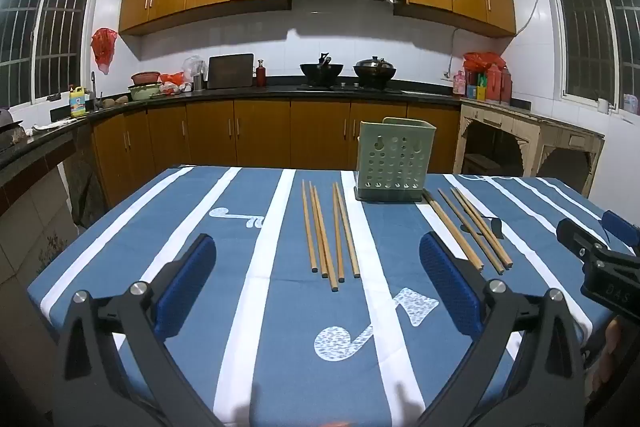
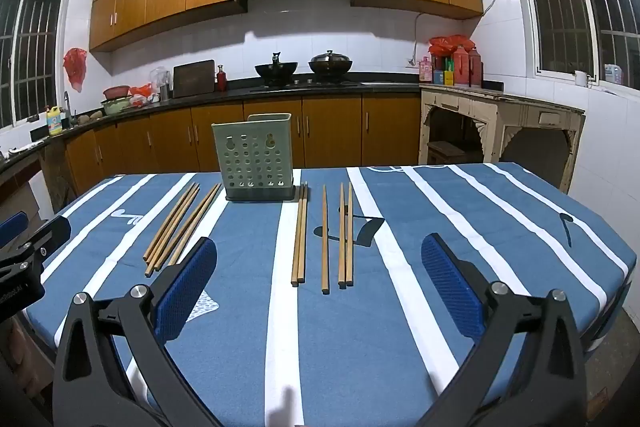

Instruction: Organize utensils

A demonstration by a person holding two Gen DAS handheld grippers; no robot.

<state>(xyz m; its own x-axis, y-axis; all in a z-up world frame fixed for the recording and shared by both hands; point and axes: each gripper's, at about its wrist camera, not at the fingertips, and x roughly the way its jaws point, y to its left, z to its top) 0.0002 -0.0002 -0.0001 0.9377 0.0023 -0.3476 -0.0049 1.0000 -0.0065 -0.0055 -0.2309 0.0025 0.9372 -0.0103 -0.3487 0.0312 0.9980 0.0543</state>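
Note:
A pale green perforated utensil holder (image 1: 394, 159) (image 2: 256, 157) stands upright at the table's far side. Two groups of several wooden chopsticks lie flat on the blue striped tablecloth. The left group (image 1: 330, 233) (image 2: 180, 227) is in front of my left gripper (image 1: 320, 279). The right group (image 1: 468, 229) (image 2: 324, 235) is in front of my right gripper (image 2: 318, 279). Both grippers are open and empty, held above the table's near side. The right gripper also shows at the left wrist view's right edge (image 1: 600, 251), and the left gripper at the right wrist view's left edge (image 2: 28, 247).
The table (image 1: 200, 227) (image 2: 480, 227) has its near and side edges in view. Behind it are kitchen counters with woks (image 1: 322, 73) on a stove, bottles, bowls, and a pale wooden side table (image 2: 500, 123) at the right.

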